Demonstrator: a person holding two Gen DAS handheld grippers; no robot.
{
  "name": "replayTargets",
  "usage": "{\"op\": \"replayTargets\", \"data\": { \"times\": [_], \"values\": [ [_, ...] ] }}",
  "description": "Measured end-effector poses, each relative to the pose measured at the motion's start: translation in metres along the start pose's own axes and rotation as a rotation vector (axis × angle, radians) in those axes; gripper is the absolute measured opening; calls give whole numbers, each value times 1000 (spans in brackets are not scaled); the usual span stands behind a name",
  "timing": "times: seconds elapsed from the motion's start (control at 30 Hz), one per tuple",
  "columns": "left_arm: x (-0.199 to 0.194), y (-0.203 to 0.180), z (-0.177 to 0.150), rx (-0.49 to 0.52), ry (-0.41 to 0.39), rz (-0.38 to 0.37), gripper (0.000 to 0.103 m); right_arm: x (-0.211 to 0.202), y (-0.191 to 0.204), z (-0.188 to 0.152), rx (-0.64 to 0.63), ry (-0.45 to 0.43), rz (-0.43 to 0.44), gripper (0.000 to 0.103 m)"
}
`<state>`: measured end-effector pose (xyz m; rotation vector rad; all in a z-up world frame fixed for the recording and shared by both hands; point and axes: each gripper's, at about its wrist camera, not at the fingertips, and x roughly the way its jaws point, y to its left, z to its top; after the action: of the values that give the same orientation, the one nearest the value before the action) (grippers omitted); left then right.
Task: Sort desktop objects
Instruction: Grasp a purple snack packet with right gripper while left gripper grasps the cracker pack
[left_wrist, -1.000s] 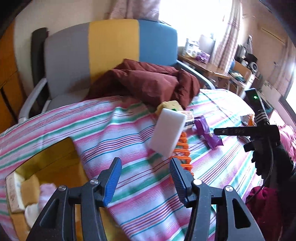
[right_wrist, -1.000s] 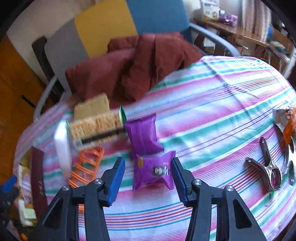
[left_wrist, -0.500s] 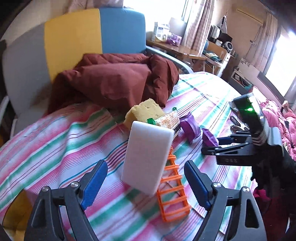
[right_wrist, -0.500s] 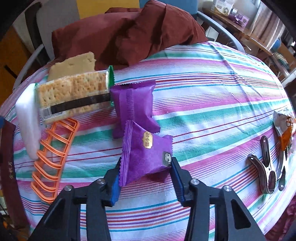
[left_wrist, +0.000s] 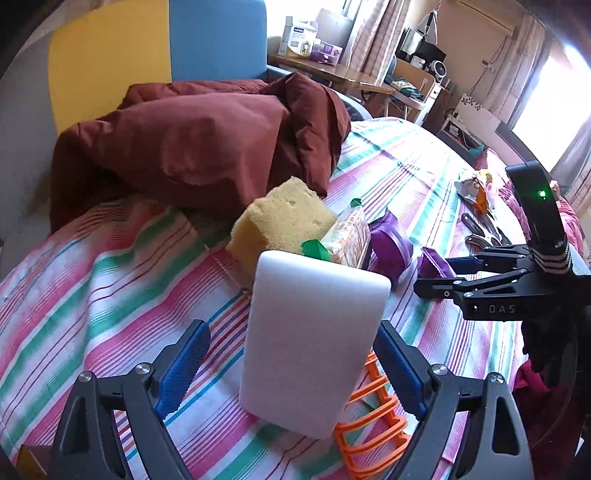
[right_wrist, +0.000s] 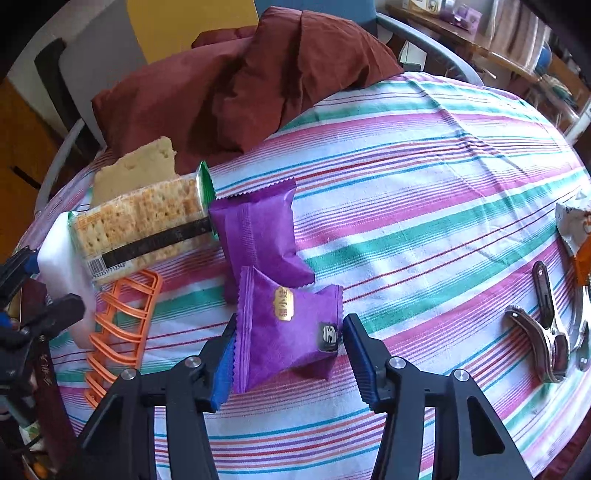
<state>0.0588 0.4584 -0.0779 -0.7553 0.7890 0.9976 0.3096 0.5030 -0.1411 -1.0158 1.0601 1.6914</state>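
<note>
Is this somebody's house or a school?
Probably a lived-in home: a striped tablecloth on a round table, a colourful chair holding a bundled maroon blanket, and curtained windows behind cluttered desks.

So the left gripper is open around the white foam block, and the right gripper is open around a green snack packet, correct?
Not quite. In the right wrist view the right gripper brackets a purple snack packet, not a green one. The left gripper, open around the white foam block, is correct.

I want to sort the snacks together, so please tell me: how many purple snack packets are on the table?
2. The nearer purple packet lies between the right claw fingers. The farther purple packet lies just behind it, beside the cracker pack. More could be hidden.
</note>
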Motion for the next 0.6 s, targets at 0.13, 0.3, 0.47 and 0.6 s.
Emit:
{"op": "replayTargets", "data": {
  "times": [0.13, 0.3, 0.47, 0.6],
  "values": [
    [-6, 0, -3, 16, -8, 15, 58, -2, -2, -2, -17, -4, -13, 45],
    [-23, 11, -1, -19, -55, 112, 67, -6, -6, -4, -27, -8, -14, 43],
    [-42, -9, 11, 92, -128, 183, 84, -11, -12, -7, -28, -16, -22, 43],
    [-33, -54, 21, 330, -132, 248, 84, -14, -18, -8, -23, -15, -18, 43]
  ]
}}
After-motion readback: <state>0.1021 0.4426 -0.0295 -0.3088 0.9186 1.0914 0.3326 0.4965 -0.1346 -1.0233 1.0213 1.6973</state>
